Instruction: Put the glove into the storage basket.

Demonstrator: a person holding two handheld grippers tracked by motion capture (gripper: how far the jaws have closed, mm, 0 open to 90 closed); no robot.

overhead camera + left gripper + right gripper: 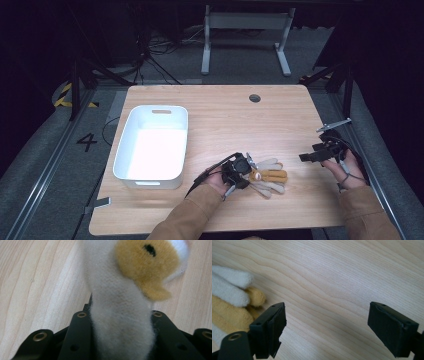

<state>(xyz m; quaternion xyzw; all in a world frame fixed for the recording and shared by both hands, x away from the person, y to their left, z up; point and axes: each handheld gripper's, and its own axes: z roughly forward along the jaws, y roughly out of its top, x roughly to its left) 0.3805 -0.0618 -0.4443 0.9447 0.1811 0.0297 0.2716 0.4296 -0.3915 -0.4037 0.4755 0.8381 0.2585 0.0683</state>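
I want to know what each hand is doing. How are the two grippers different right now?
The left gripper is shut on the plush toy; the right gripper is open and holds nothing. The left gripper sits near the table's middle, beside the white bin; the right gripper is over by the table's right edge, apart from the toy. Both are black, two-jawed and hand-held.

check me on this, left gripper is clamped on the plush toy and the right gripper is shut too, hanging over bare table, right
One thing is off: the right gripper is open, not shut. The right gripper view shows its jaws wide apart over bare table. The rest holds: the left gripper is clamped on the plush toy, as the left gripper view shows.
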